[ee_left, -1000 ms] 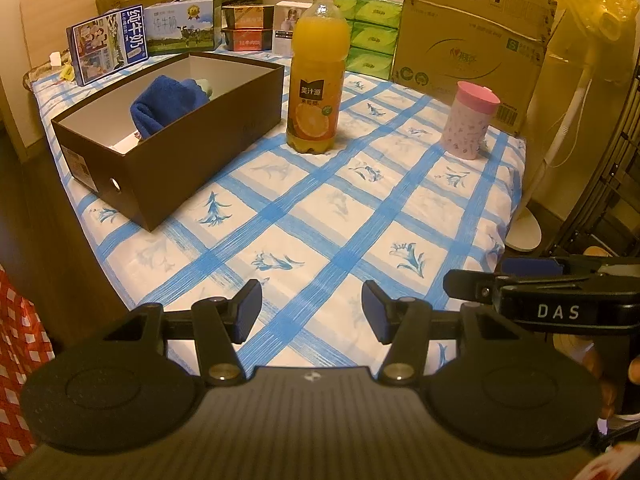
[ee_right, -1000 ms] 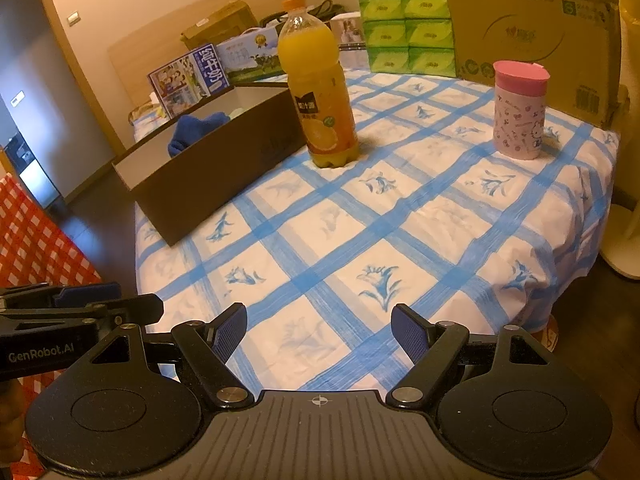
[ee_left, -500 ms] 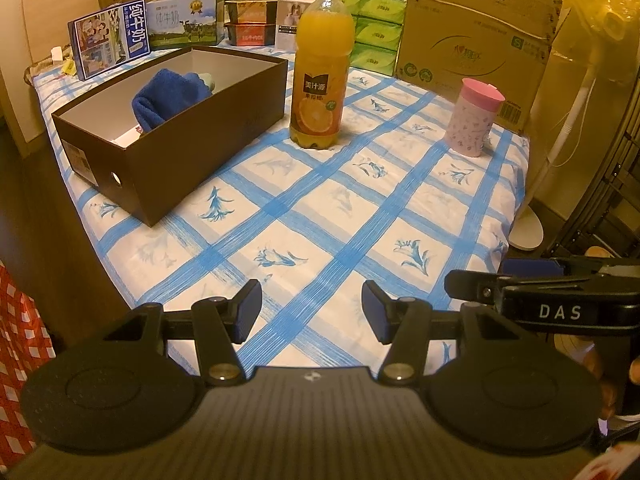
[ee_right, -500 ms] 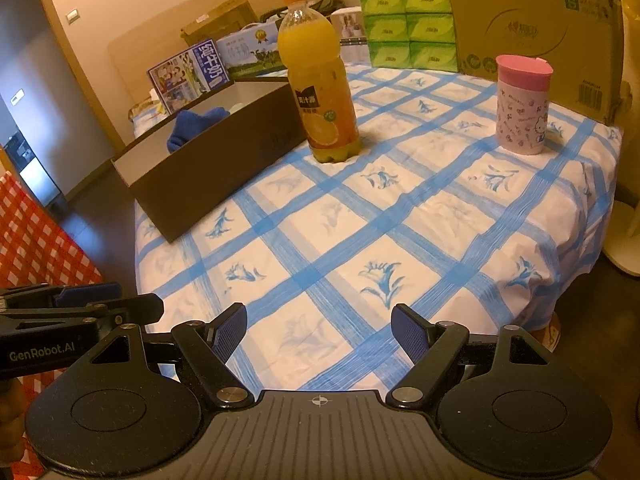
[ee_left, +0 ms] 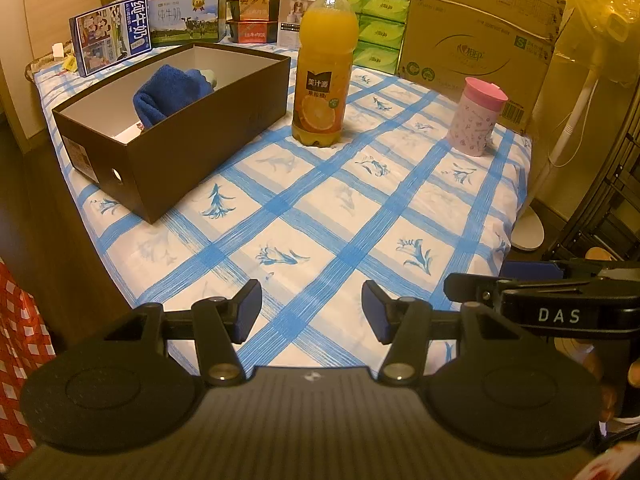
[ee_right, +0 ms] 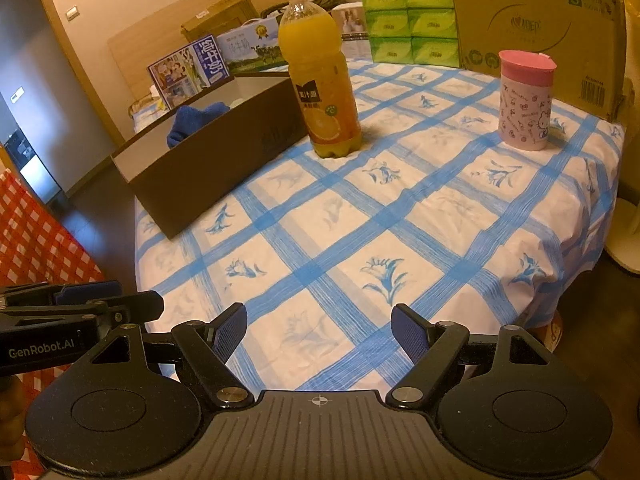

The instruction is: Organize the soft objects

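Bunched blue towel (ee_left: pixel 170 90) inside brown box (ee_left: pixel 200 148)

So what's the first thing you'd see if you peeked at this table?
The tall orange juice bottle jumps out, standing on the blue-checked tablecloth just right of the dark box. A blue towel is bundled inside that box. To the right stands a pink cup.

Changes noted: slight, in framing only. Left wrist view: orange juice bottle (ee_left: pixel 324 68), pink cup (ee_left: pixel 476 116) and brown box (ee_left: pixel 208 140) each sit a shade further right in frame than a second ago. Right wrist view: the same cup (ee_right: pixel 524 100) sits a shade higher. No item is displaced on the tablecloth (ee_left: pixel 320 220).
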`<state>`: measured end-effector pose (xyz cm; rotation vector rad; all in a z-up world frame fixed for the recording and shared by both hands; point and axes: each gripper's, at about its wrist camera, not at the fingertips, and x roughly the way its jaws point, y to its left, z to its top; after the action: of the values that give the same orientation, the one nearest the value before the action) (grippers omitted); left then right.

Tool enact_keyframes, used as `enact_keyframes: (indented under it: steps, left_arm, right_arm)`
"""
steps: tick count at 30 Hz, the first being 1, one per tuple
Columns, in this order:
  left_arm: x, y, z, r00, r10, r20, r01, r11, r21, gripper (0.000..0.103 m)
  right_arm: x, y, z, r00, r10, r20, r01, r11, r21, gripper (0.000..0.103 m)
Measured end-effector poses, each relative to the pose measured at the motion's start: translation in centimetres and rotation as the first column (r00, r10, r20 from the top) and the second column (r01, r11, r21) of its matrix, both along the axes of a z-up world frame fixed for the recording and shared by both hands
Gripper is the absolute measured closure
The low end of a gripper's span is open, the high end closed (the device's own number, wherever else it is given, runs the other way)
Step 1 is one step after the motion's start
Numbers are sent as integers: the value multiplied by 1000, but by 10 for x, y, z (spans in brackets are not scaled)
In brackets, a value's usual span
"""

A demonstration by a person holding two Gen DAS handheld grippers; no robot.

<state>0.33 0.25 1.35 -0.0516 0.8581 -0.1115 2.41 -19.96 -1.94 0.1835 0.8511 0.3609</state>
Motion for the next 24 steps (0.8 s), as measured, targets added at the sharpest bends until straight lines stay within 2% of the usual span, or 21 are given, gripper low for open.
enact_keyframes:
  steps: [24]
  left_arm:
    - [2, 1, -2, 1000, 2, -5, -2, 1000, 0, 51]
  right_arm:
    - [1, 1, -4, 1000, 0, -11, 0, 1000, 0, 24]
